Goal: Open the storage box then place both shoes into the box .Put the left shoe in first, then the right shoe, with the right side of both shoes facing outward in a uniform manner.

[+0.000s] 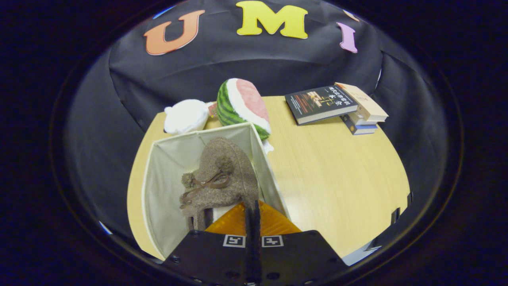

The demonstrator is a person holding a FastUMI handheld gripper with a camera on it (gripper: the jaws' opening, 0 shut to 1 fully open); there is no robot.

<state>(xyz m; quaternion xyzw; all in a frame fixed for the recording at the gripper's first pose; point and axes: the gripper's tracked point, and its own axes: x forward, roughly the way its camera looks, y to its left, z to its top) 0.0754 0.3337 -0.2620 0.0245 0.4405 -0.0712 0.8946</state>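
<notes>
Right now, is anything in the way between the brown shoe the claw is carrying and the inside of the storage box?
Nothing visible. The claw is shut on the brown shoe, which already hangs inside the open storage box.

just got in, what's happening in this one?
The hand-held gripper has its fingers pressed together on the edge of a brown fuzzy shoe and holds it inside the open cream storage box on the wooden table. An orange part of the box shows just under the fingers. Behind the box sit a watermelon plush and a white plush; books lie farther off.
</notes>
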